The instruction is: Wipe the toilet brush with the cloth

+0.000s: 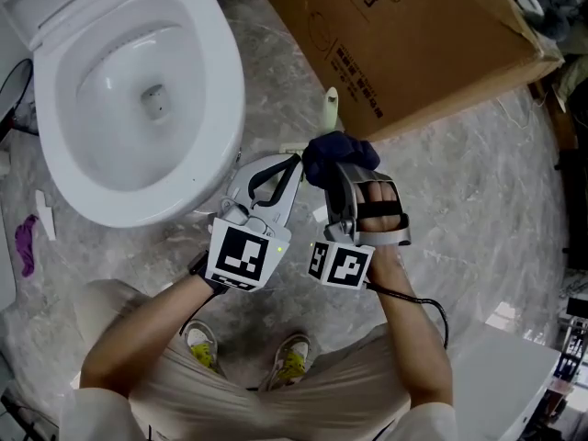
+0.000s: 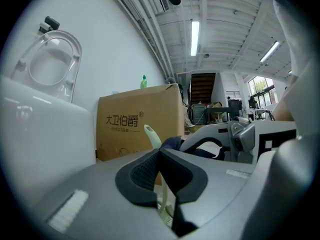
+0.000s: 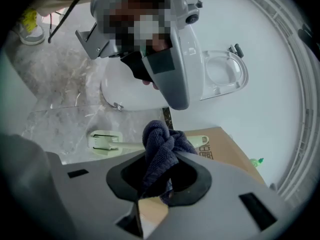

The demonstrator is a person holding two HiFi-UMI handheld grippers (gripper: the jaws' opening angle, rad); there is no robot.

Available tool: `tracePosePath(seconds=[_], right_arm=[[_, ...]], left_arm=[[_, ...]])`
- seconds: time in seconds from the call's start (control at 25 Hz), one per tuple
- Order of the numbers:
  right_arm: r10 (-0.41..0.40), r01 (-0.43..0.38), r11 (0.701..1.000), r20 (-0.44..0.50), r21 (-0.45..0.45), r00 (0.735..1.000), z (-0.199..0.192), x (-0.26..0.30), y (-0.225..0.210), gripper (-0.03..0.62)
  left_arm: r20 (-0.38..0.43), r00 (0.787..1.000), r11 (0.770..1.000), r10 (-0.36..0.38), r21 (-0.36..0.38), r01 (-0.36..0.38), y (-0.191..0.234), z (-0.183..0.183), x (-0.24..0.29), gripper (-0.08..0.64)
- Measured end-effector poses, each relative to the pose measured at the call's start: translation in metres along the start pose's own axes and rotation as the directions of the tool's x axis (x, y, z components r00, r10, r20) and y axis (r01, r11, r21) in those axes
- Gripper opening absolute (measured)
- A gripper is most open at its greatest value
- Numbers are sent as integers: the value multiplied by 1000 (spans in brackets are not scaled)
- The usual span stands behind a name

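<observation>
Protruding from the right tongs (image 3: 162, 179), cloth (image 3: 159, 143) touches toilet brush (image 3: 106, 141)

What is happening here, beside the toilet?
A person stands by the toilet with tongs in each hand. The left tongs are shut on the handle of the toilet brush. The right tongs grip a dark blue cloth, which is bunched against that handle, between the brush head and the tip.
</observation>
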State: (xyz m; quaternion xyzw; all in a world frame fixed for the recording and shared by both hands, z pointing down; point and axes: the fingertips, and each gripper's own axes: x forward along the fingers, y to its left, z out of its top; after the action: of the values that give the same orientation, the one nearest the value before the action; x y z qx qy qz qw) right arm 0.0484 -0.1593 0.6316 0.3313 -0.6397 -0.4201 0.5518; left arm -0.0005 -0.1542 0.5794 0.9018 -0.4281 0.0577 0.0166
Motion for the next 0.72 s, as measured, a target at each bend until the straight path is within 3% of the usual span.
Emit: tracePosePath(seconds=[0.48,0.6,0.72], right_arm=[[134,-134,991,-22,0,991,-15,7,52,98],[184,-183,981,-7,63,983,-19,0,64,98],[123,-123,976,9,179,992,-27,-11,57,98]], left_arm=[[-59,998,1000,-12,-26,11,-15,-26,-13,0],[-96,995,1000,-6,-19,4,-19,-40,-13,0],[-123,992,1000,3,-29,-7,-21,-49,-14,0]])
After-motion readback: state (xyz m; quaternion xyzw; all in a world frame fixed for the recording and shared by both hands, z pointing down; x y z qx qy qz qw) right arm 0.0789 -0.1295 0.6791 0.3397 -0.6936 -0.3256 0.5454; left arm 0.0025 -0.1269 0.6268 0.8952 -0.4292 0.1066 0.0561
